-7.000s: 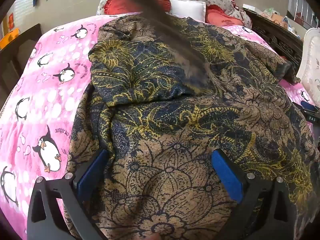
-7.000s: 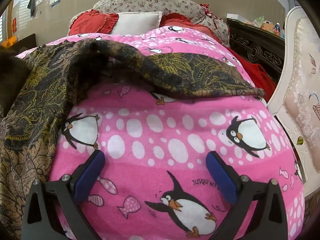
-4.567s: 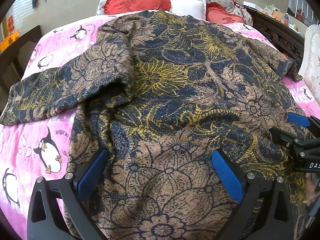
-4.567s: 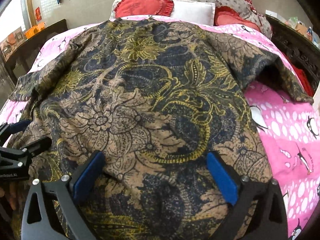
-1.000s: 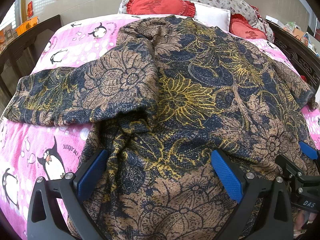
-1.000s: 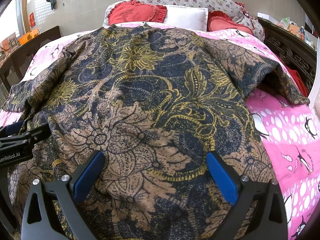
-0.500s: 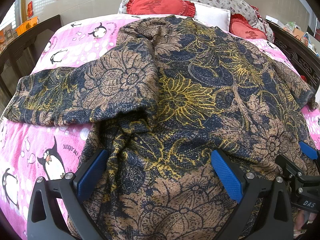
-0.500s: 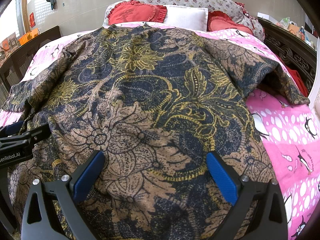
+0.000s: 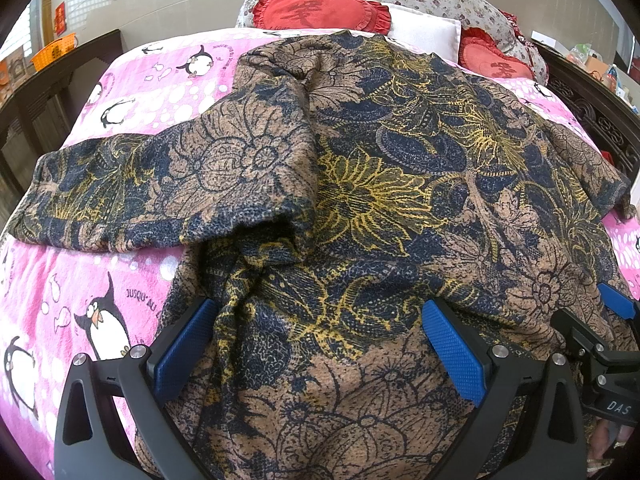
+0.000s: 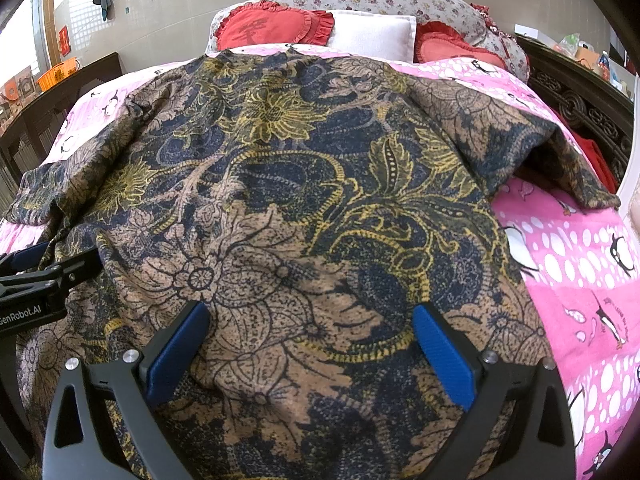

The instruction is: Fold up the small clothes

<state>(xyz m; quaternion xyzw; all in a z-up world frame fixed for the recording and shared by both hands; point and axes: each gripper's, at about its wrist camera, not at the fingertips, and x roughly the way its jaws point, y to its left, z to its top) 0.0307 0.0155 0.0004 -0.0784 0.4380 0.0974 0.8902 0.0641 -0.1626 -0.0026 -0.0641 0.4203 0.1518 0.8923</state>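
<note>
The batik-print shirt [image 10: 288,184] lies spread across the pink penguin blanket [image 10: 568,264]. The right gripper [image 10: 308,344] hovers wide open at 6 o'clock; the left gripper [image 10: 36,280] pokes in at 9 o'clock.

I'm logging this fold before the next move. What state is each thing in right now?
Patterned shirt: spread flat on the bed, unfolded.
Its left sleeve: stretched out sideways.
Its right sleeve: out sideways, edge lifted.
Left gripper: open, over the hem.
Right gripper: open, over the hem.
</note>
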